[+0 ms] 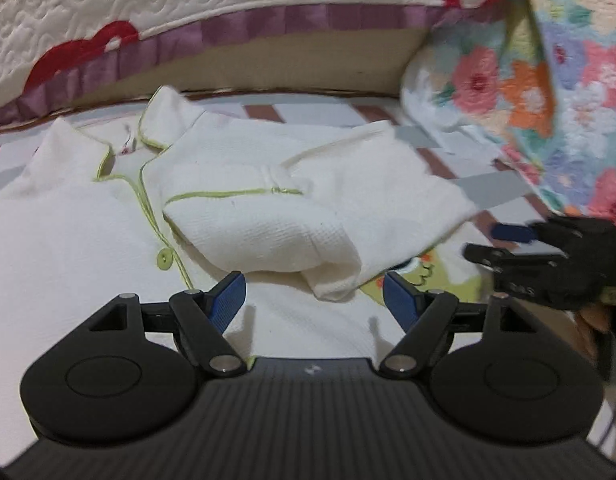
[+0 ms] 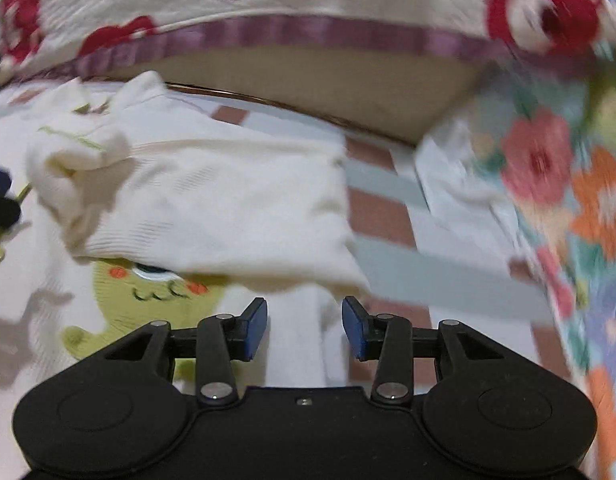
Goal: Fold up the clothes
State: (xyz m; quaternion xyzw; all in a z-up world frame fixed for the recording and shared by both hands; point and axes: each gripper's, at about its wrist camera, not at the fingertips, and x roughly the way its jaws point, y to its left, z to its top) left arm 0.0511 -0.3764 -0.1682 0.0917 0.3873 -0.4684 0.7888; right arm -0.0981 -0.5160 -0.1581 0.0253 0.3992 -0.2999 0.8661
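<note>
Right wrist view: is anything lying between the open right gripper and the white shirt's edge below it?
Nothing visible. The right gripper hangs open over the white shirt, with only bare cloth between its fingers; the floral blanket lies off to the side.

one white shirt (image 1: 108, 216), two claws (image 1: 313, 300), two quilts (image 1: 88, 12)

Shirt (image 1: 88, 216): flat on the sheet (image 1: 491, 188), centre to 9 o'clock.
Sleeve (image 1: 308, 216): folded over the shirt front, toward 1 o'clock.
Quilt (image 1: 108, 20): behind the shirt, 12 o'clock.
Blanket (image 1: 547, 80): beside the sleeve, 2 o'clock.
</note>
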